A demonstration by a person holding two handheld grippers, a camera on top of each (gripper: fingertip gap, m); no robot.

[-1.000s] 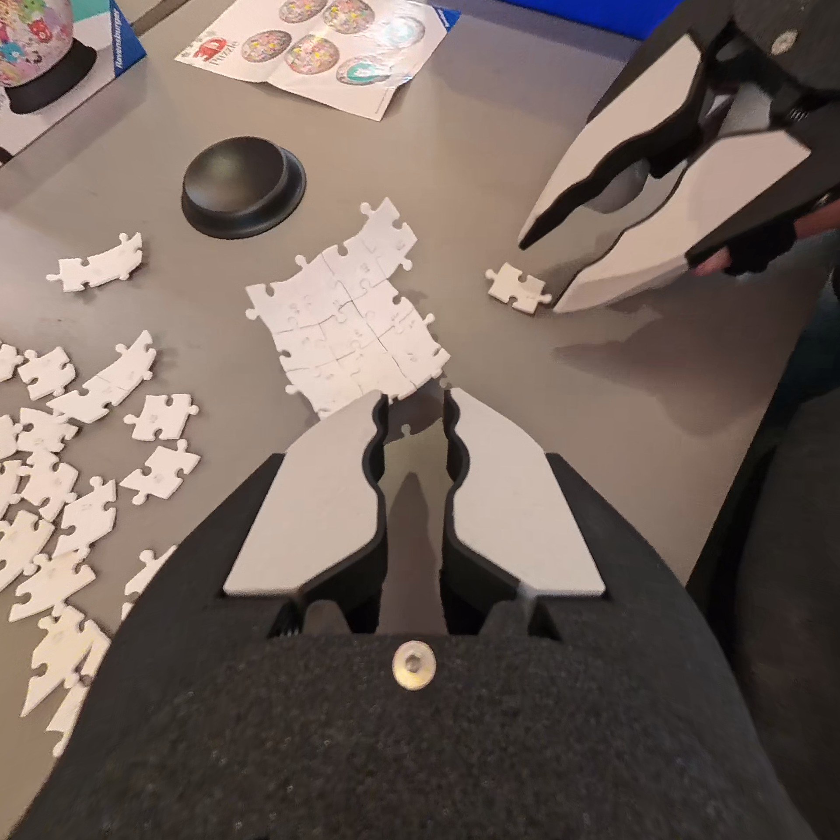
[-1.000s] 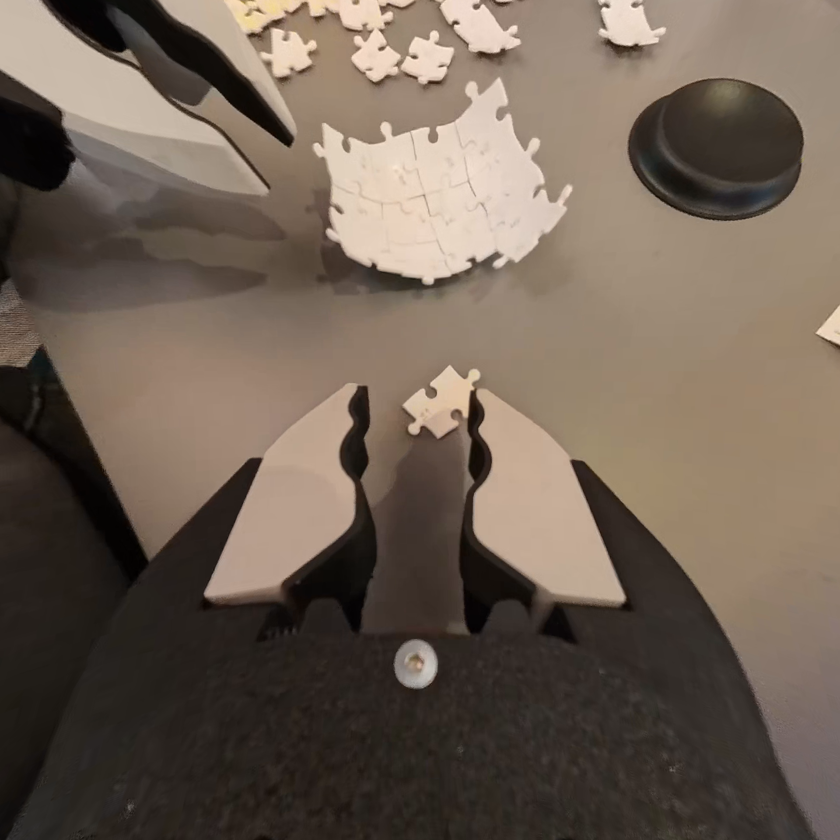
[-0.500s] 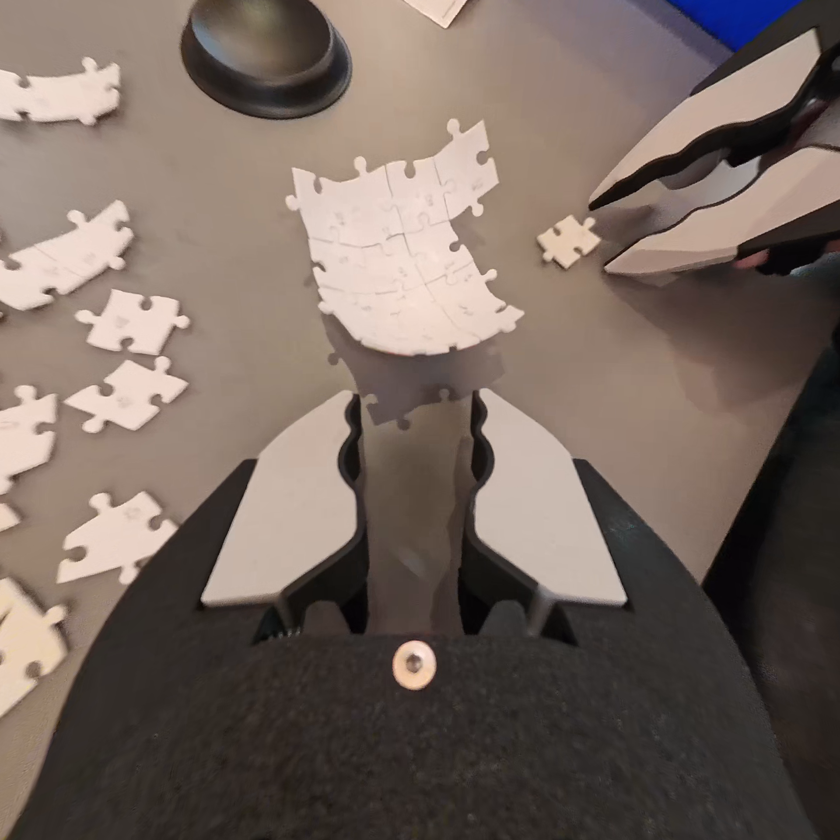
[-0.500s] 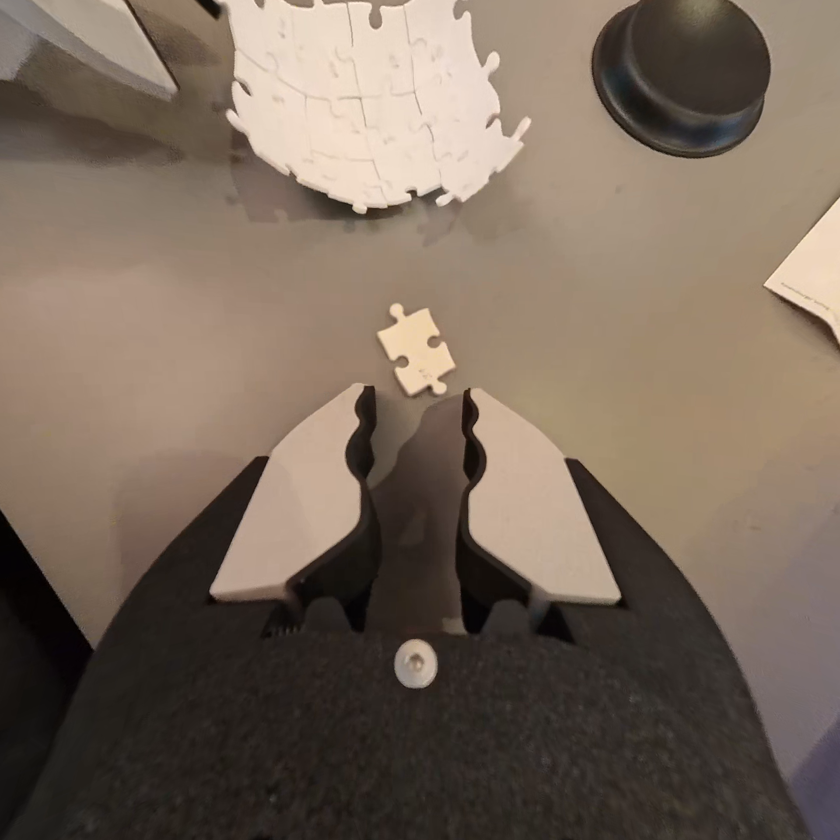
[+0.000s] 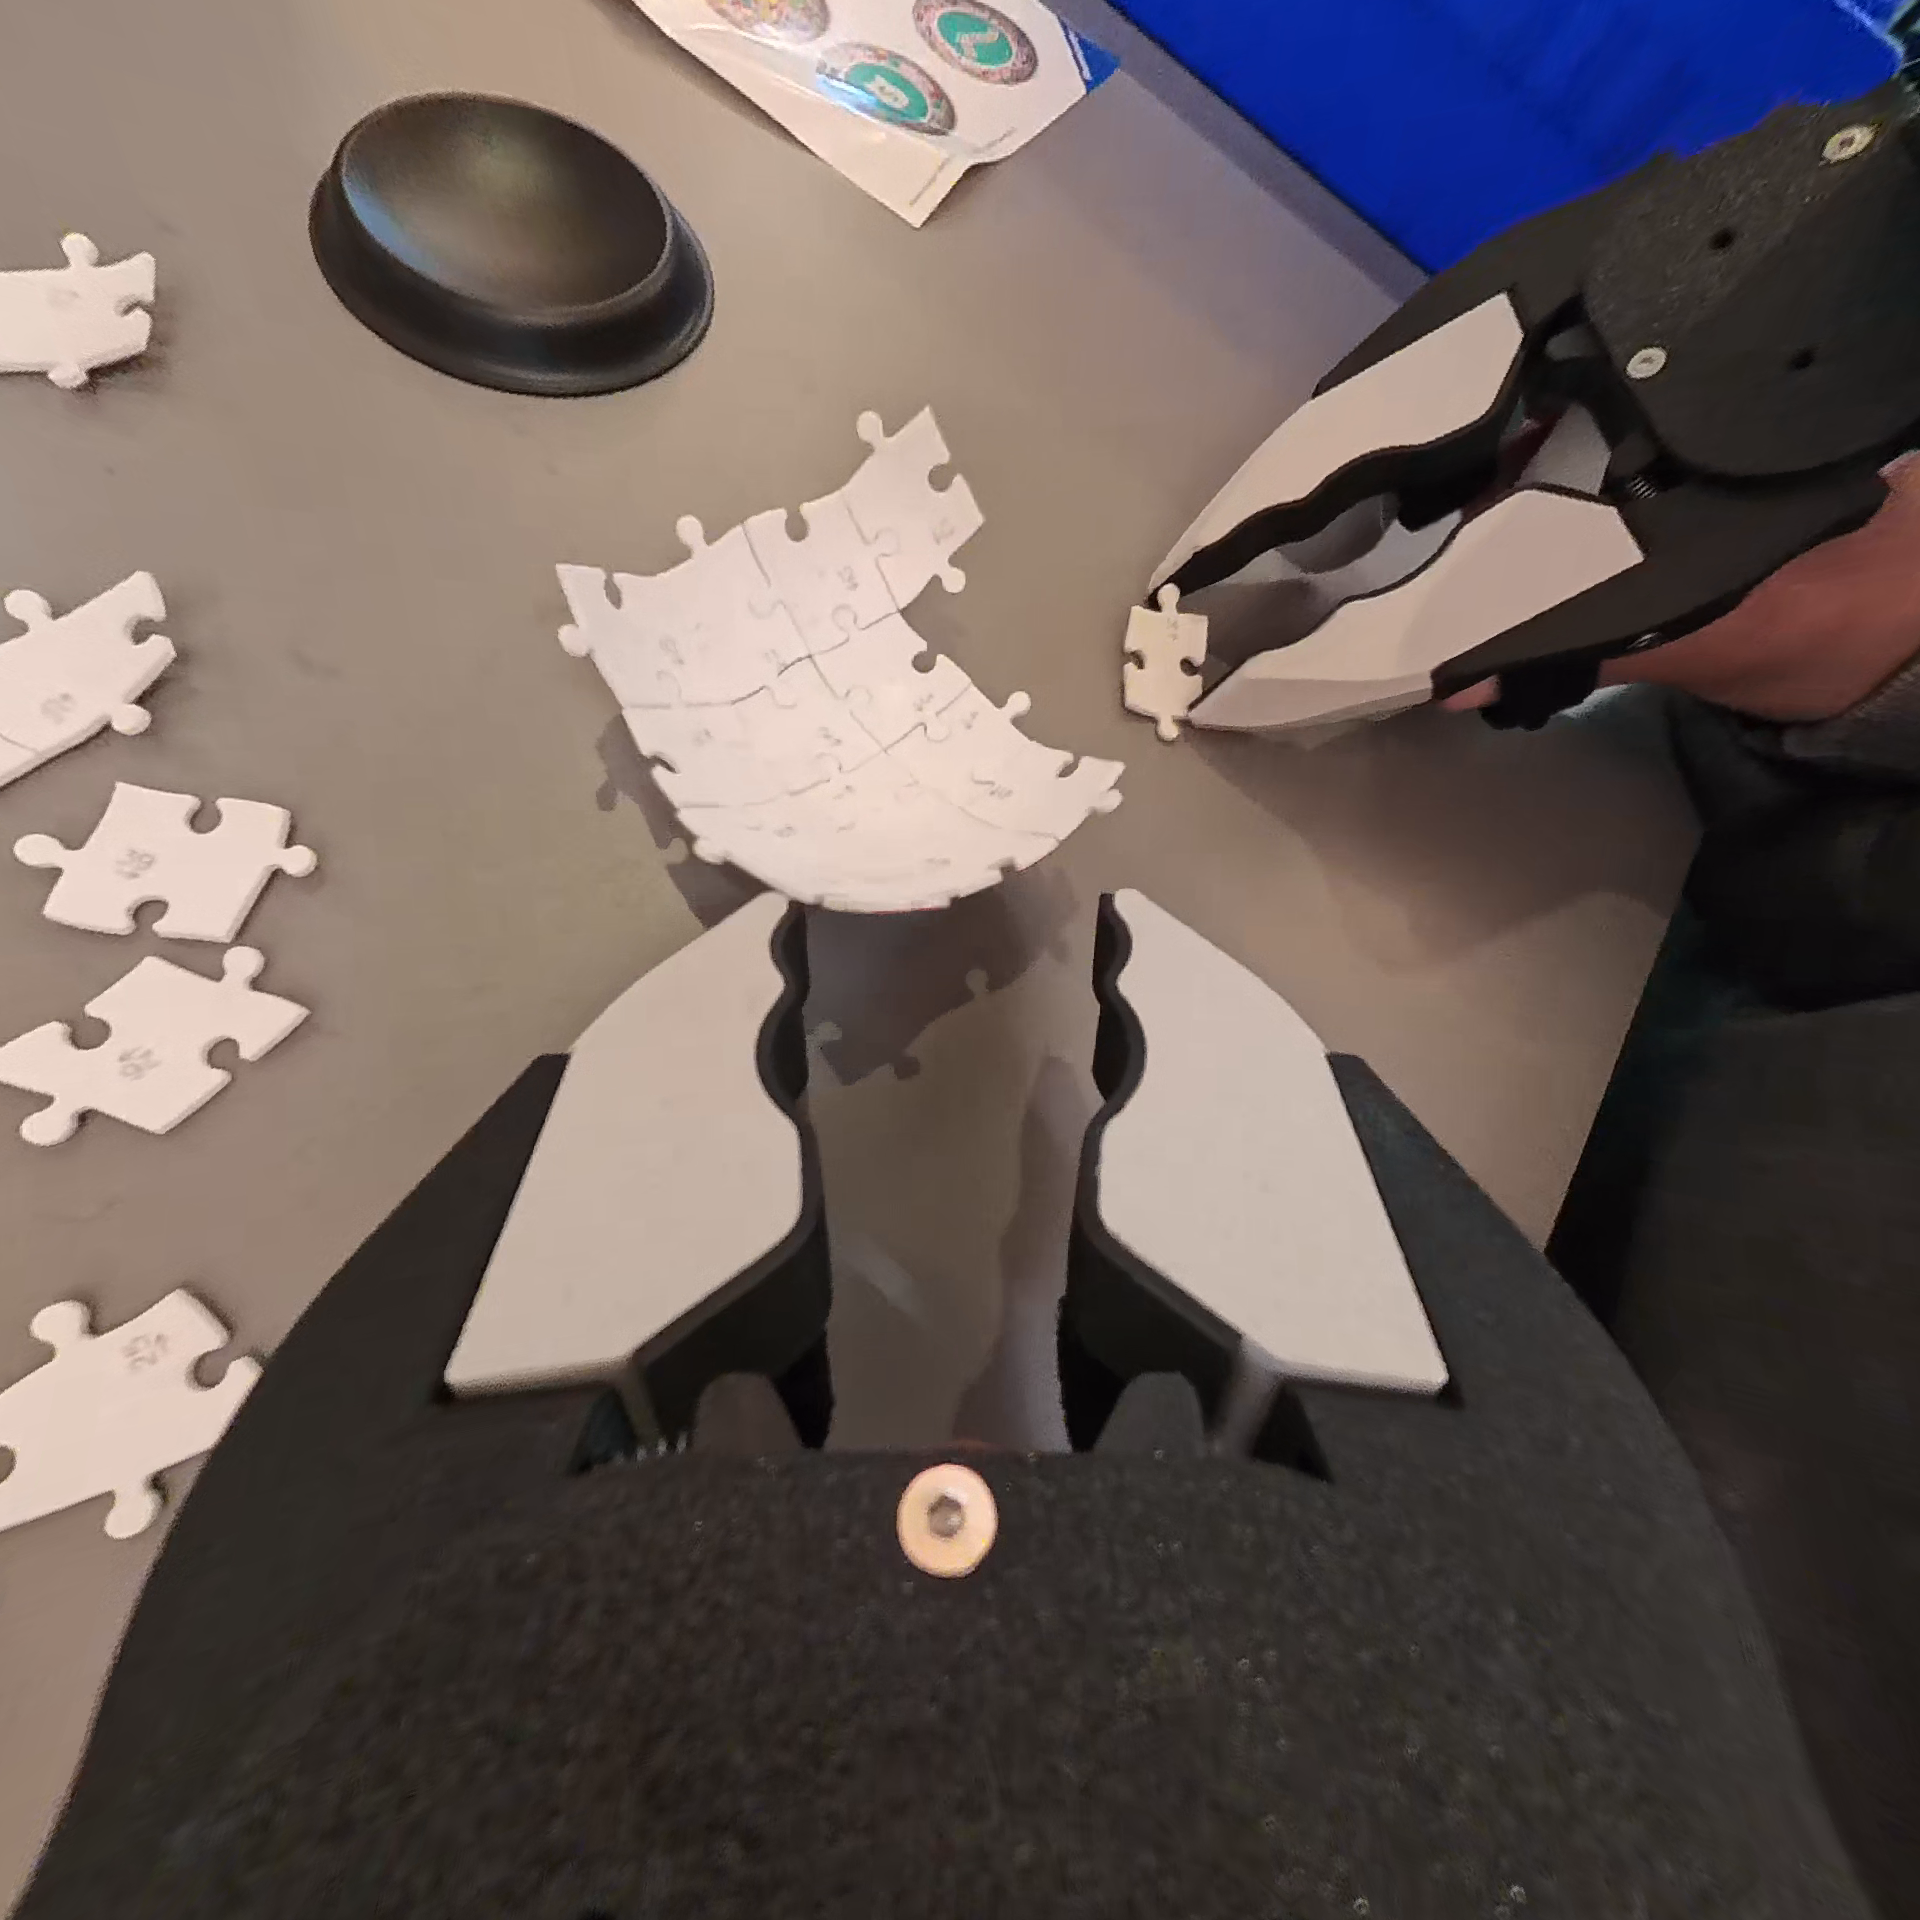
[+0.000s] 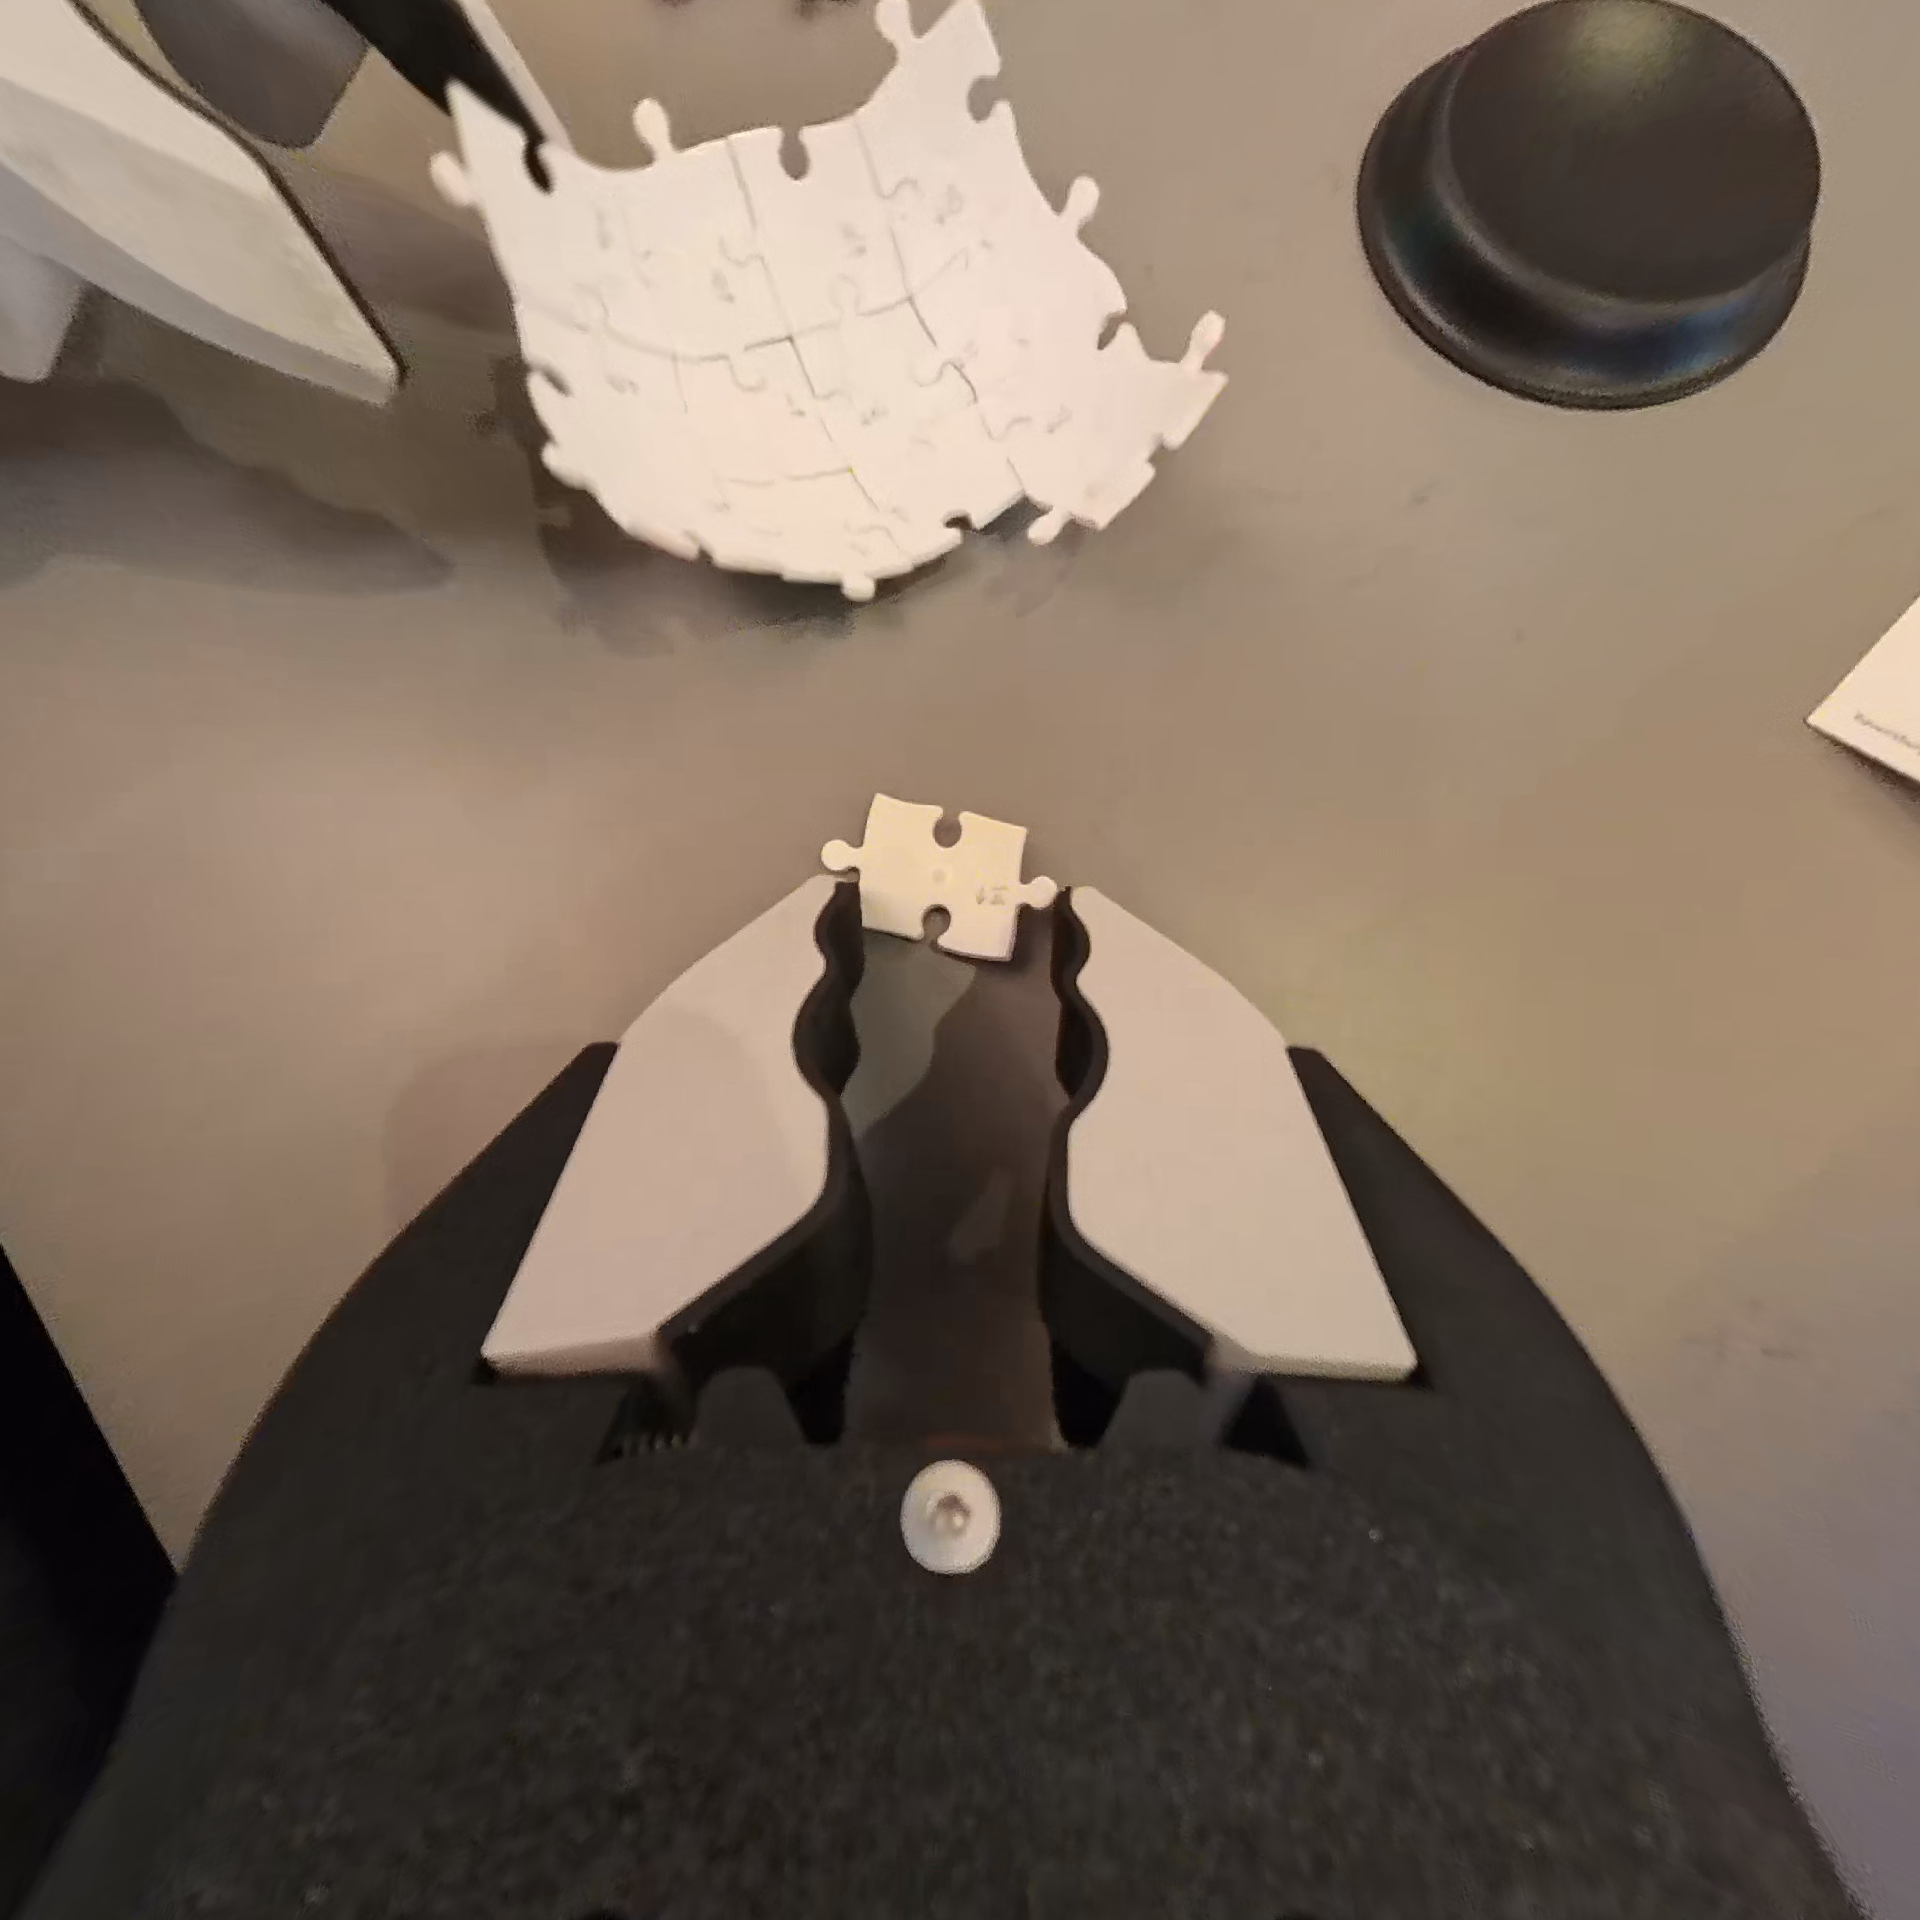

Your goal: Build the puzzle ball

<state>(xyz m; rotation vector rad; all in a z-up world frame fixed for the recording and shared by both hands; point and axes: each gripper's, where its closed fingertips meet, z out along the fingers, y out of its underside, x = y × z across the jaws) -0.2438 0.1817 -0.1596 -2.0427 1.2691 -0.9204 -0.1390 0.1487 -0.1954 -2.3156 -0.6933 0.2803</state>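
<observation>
Left gripper [image 5: 951, 914] nearest in its own view, jaws spread wide, nothing between them. Just past its fingertips sits the curved assembled section [image 5: 831, 707] of white puzzle pieces, near edge lifted off the grey table [image 5: 364, 582], far corner curling upward too. Section is not touched by the left fingers; small gap visible, shadow under it.

Right gripper [image 6: 951, 899] in its own view: jaws part-way closed, a single puzzle piece [image 6: 940, 888] sits at the fingertips, standing on edge and tilted against the table. Left tip looks to touch the piece's tab; the right tip sits just beside the other tab. Whether it is truly pinched or only framed, cannot tell. From the left wrist view the same piece [image 5: 1166, 665] stands upright at the very tips of the right gripper, to the right of the assembled section and apart from it.

Further out: loose white pieces [image 5: 156, 873] scattered flat along the left side of the table. Black round stand [image 5: 509, 239] beyond the assembled section, well apart from both grippers. Printed leaflet [image 5: 883, 83] at the far edge, blue surface [image 5: 1507, 104] behind it. A person's hand [image 5: 1745, 655] holds the right gripper.
</observation>
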